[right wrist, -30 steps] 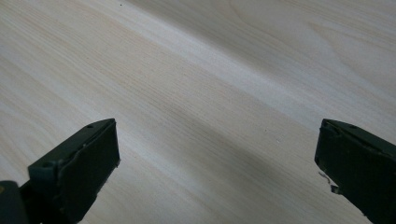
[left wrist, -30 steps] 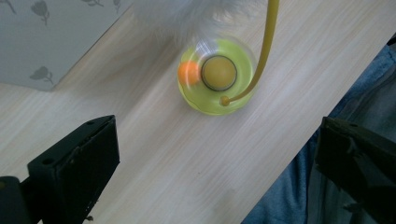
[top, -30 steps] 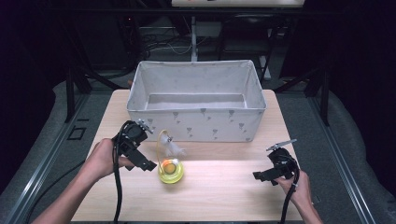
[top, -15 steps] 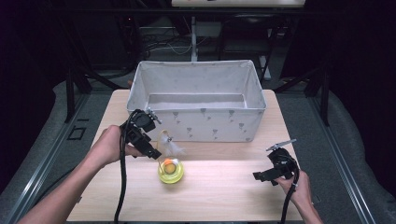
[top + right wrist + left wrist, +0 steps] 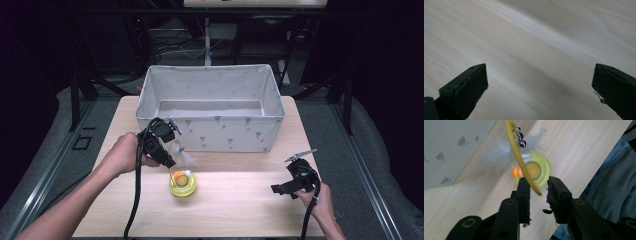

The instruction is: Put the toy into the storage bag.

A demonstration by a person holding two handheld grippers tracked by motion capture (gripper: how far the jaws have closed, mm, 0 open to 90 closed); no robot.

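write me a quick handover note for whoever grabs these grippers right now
Left gripper: its jaws have just been closing around the yellow wand of the cat toy; the wand sits between them, though a gap remains on one side, so the grip isn't firm yet.
Right gripper: open over bare table at the front right, holding nothing.
Things: the toy's yellow base stands on the table in front of the fabric bin; feather and bells hang from the wand.
Done: the wand is reached.
Left: probably finish the grip, lift the toy and put it in the bin.
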